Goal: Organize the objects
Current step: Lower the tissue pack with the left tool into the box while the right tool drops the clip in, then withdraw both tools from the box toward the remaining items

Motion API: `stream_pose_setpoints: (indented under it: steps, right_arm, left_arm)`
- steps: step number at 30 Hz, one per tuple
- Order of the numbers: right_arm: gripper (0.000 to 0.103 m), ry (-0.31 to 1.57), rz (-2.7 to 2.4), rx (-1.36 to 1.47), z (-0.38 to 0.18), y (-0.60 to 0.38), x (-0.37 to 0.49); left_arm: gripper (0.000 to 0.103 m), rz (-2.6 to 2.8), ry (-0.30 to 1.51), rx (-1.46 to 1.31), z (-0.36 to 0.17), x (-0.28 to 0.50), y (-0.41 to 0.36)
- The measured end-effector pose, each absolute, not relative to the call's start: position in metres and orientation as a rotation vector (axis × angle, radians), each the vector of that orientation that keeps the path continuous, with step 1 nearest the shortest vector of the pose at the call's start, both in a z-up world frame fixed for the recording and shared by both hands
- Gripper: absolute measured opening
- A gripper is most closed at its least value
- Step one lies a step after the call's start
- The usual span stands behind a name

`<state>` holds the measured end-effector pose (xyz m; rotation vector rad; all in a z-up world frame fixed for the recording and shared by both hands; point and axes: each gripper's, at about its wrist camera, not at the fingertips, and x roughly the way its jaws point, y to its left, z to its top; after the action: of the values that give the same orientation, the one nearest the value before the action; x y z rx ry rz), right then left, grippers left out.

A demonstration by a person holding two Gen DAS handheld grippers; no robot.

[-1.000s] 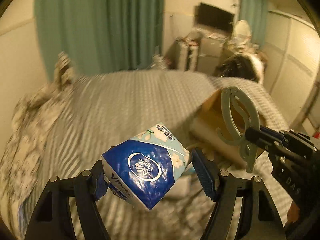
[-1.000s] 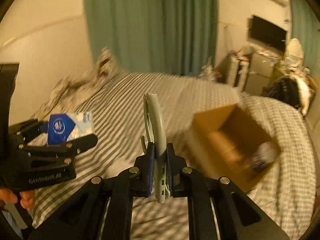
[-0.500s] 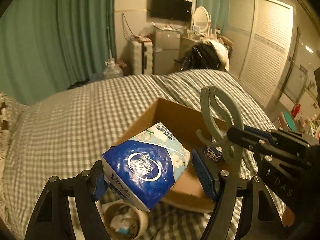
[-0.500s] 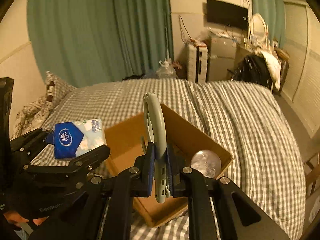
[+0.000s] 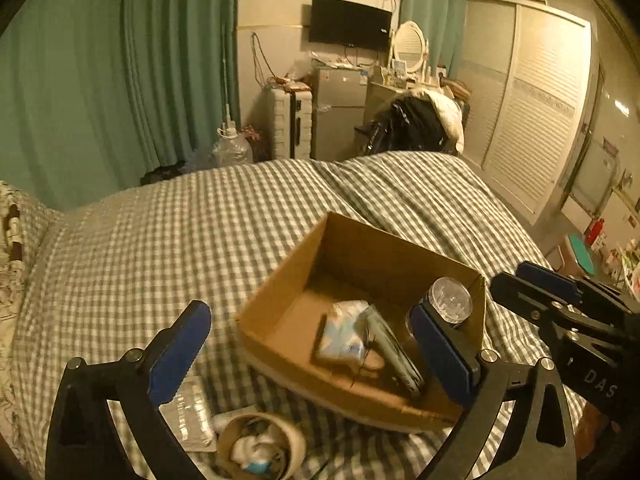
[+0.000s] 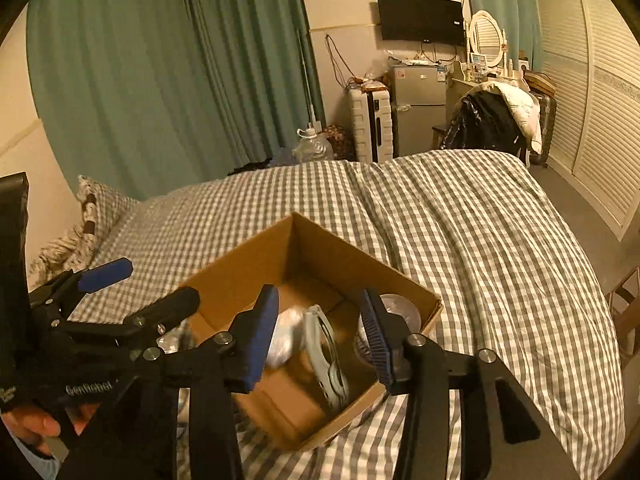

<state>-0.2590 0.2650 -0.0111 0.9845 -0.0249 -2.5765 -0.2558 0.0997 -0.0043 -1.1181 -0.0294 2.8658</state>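
An open cardboard box (image 5: 280, 292) (image 6: 240, 264) sits on the checked bed. Inside lie the blue-and-white tissue pack (image 5: 342, 334) (image 6: 282, 338), the grey-green clip (image 5: 394, 354) (image 6: 326, 354) and a clear-lidded jar (image 5: 448, 300) (image 6: 398, 310). My left gripper (image 5: 310, 346) is open and empty, just above the box's near left side; it also shows in the right wrist view (image 6: 140, 288). My right gripper (image 6: 320, 332) is open and empty over the box; it also shows at the right of the left wrist view (image 5: 532, 284).
A tape roll with scraps inside (image 5: 258, 446) and a clear plastic packet (image 5: 188, 416) lie on the bed (image 5: 160, 240) in front of the box. A pillow (image 6: 86, 220) is at the left. A suitcase, fridge and chair with clothes stand beyond the bed.
Both grippers have opened. The tissue pack left my left gripper and the clip left my right gripper; both now lie in the box.
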Motion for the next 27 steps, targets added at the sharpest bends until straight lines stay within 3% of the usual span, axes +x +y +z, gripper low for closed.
stream_pose_setpoints:
  steps: [9, 14, 27]
  right_arm:
    - [0.063, 0.093, -2.585, 0.865, 0.041, 0.236, -0.196]
    - [0.068, 0.153, -2.53, 0.84, 0.044, 0.205, -0.161]
    - [0.068, 0.285, -2.379, 1.128, -0.075, 0.133, -0.152]
  left_arm:
    - [0.103, 3.031, -0.037, -1.046, 0.038, -0.182, 0.047]
    - [0.103, 3.119, -0.072, -1.06, 0.036, -0.145, 0.017]
    - [0.103, 3.098, -0.18, -1.434, -0.091, -0.112, -0.039]
